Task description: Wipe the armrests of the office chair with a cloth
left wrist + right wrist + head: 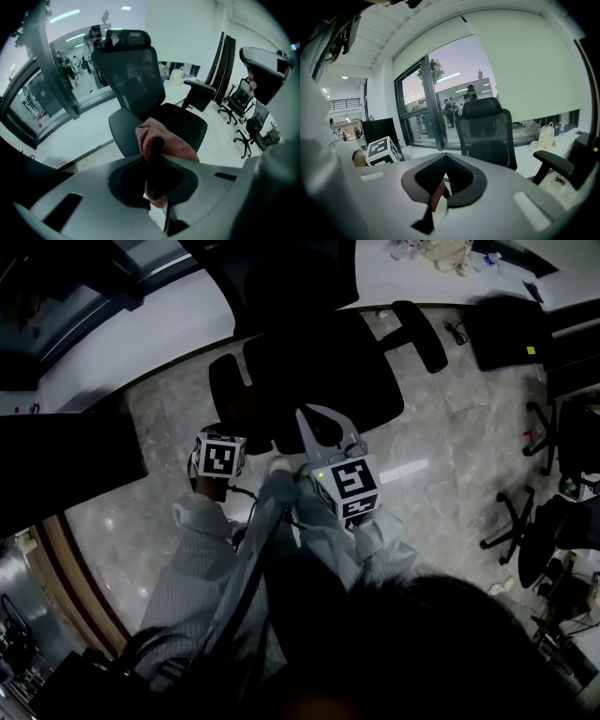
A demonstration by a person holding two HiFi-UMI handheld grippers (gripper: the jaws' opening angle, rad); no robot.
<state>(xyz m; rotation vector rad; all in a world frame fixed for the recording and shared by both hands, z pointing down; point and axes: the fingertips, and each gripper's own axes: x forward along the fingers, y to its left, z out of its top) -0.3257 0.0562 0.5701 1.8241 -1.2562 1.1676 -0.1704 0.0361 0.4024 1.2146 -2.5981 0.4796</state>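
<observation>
Head view: office chair (319,371) below, armrests (420,334) flanking the seat, cloth not discernible; left gripper view: left gripper (152,152) jaws pinched on bunched pink cloth (161,140), judged soft, light, best held by a fold; right gripper view: right gripper (446,158) jaws together, empty.
</observation>
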